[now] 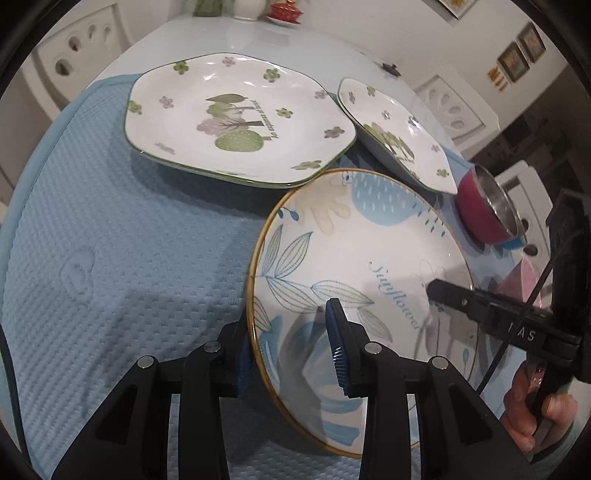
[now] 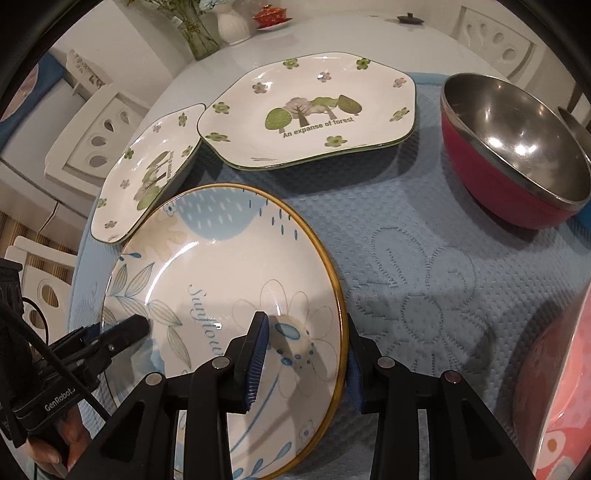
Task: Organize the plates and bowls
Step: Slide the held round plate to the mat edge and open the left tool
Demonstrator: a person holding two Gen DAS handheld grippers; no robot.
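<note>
The sunflower plate (image 1: 354, 266), round with a gold rim and blue leaf print, lay on the blue quilted mat (image 1: 110, 258) at the near side of the tabletop (image 1: 229, 33), and both grippers had hold of it. The left gripper (image 1: 291, 354) was clamped on the plate's rim at about 8 o'clock, one blue pad inside the dish and the other under the outer edge. The right gripper (image 2: 306, 369) was closed the same way on the opposite rim, at about 4 o'clock in its own view, with its jaws only narrowly apart around the edge. In the left wrist view the plate looked tilted, its near edge raised off the mat; whether the far edge still touched the mat I could not tell.

At 12 o'clock from the sunflower plate sat a forest plate (image 2: 314, 110), white with green trees and small flowers, seemingly stacked on a second like it. A smaller forest plate (image 2: 147, 173) leaned tilted at 11 o'clock in the right wrist view, its lower edge just beside the sunflower plate's rim. A red bowl (image 2: 517, 147) with a steel lining stood at 2 o'clock in that view, well apart. A hand (image 1: 532, 410) gripped the right gripper's handle.
</note>
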